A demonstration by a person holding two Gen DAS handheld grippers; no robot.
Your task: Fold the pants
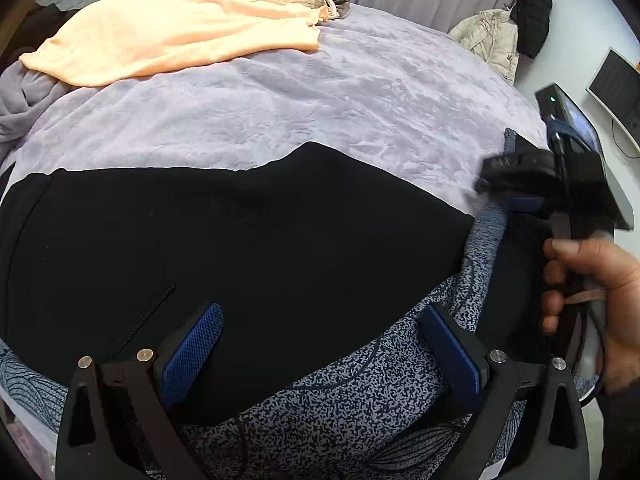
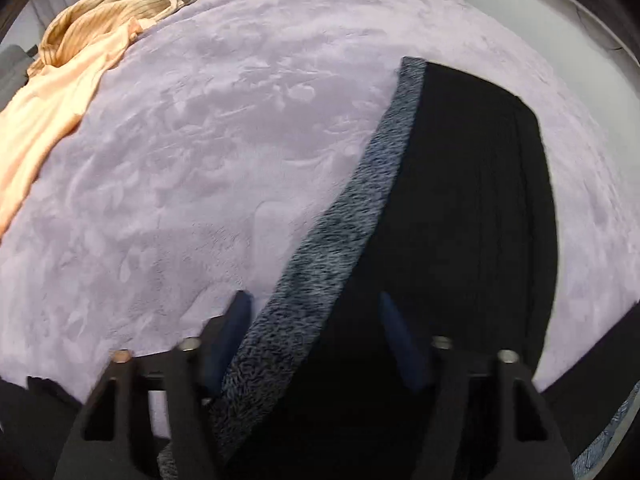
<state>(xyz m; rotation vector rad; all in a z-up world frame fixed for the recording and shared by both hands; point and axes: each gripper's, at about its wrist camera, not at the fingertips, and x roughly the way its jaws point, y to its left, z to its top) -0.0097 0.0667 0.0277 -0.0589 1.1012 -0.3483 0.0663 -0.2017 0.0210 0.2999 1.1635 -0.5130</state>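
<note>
left gripper (image 1: 320, 364) jaws released; right gripper (image 2: 316, 344) jaws released over black pants (image 2: 460, 208), fuzzy lining.

Each hand-held gripper (image 1: 320, 356) is black, with blue textured pads (image 1: 192, 356) and silver screws (image 1: 145, 355).

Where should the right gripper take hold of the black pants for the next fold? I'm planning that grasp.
Probably the black pants at their fleecy grey turned-out edge, approached from above: it lies flat on the lilac blanket, directly between the open right gripper.
</note>
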